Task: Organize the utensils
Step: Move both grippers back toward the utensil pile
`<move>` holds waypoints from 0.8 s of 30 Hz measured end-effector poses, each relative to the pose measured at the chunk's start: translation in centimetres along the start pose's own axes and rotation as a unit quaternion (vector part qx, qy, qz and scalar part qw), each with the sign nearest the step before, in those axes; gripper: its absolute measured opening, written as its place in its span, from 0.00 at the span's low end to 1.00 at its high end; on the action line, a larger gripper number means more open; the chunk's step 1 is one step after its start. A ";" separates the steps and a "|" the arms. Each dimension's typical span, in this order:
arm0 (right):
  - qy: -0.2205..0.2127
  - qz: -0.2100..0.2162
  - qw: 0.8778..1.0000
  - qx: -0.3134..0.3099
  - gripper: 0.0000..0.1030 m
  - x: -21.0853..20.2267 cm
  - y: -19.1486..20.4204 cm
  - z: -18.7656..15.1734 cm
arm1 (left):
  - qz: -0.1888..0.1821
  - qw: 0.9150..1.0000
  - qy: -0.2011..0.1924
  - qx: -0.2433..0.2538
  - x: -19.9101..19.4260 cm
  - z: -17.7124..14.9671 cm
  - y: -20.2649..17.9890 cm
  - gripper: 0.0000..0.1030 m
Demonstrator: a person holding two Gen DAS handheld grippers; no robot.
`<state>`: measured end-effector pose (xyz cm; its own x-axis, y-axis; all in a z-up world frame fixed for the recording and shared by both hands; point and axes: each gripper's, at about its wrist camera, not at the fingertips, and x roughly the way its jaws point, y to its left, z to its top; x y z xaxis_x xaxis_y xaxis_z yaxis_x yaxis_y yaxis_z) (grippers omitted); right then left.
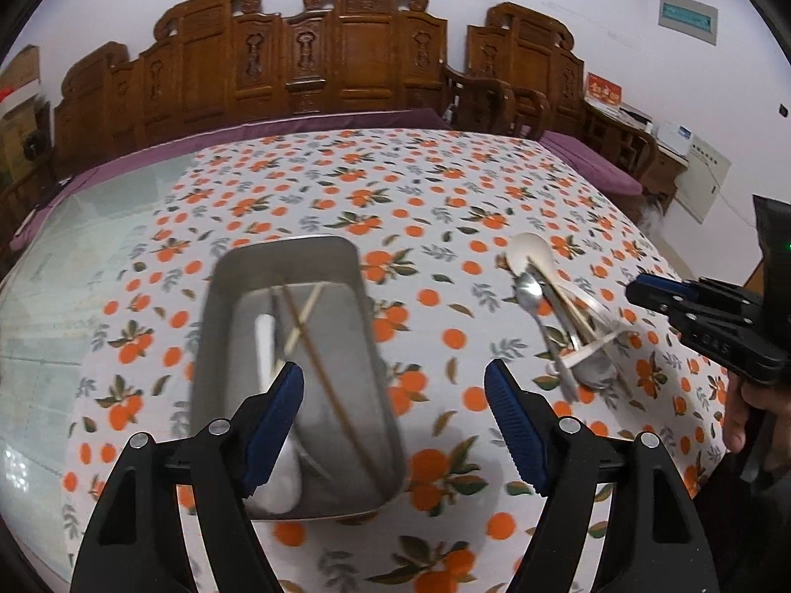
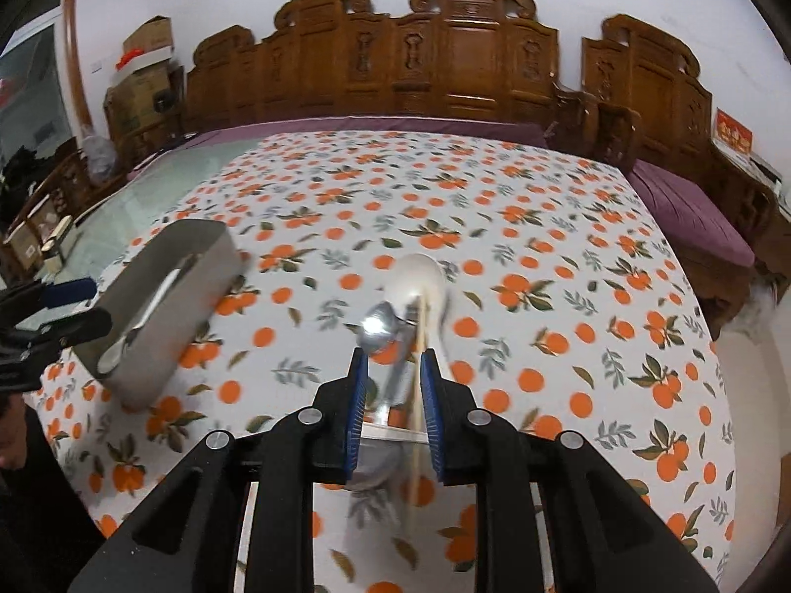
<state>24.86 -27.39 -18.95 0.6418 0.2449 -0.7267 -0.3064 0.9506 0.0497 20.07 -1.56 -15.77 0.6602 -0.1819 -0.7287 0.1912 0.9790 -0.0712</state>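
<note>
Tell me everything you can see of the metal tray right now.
The metal tray is a deep, rounded-corner rectangular tin, dull grey, apparently steel. It sits flat on the orange-print tablecloth, left of the loose utensil pile. Inside lie a white spoon and chopsticks, crossed. The left tongs hover above its near end, not touching.
</note>
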 end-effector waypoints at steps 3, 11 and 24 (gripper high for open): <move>0.011 0.000 1.000 0.022 0.23 0.7 -1.1 -1.0 | -0.007 1.000 0.006 0.006 0.7 -0.4 -1.2 0.70; 0.022 -0.019 0.998 0.052 0.23 1.4 -3.4 -1.9 | -0.029 0.999 0.027 0.038 2.5 -1.3 -4.8 0.70; 0.025 -0.043 0.996 0.071 0.23 1.9 -6.0 -1.4 | -0.057 0.993 0.075 0.071 6.8 -2.1 -10.6 0.61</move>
<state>26.90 -32.89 -21.55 0.6251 0.1554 -0.7649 -0.1474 0.9859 0.0798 21.04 -13.01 -21.38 0.5154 -0.2642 -0.8152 0.3665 0.9279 -0.0690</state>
